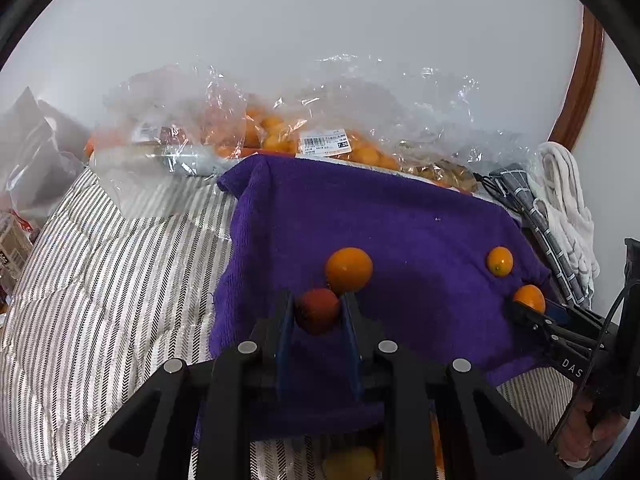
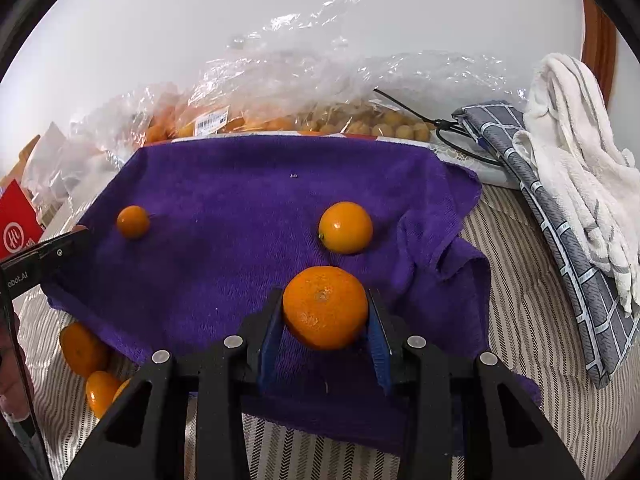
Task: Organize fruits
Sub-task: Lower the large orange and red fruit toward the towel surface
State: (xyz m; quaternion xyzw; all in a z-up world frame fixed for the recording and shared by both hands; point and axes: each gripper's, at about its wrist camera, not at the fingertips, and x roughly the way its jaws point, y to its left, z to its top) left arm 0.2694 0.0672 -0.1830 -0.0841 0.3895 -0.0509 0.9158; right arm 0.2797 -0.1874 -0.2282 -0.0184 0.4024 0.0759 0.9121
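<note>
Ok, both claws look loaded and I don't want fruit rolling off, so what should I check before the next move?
1. Left claw shut on the red fruit: ok.
2. Right claw shut on the mandarin: ok.
3. Purple towel lying flat: not ok, its right edge is bunched.
4. Loose kumquats clear of both claws: ok.
5. Oranges off the towel's near left corner stable: cannot tell.
</note>
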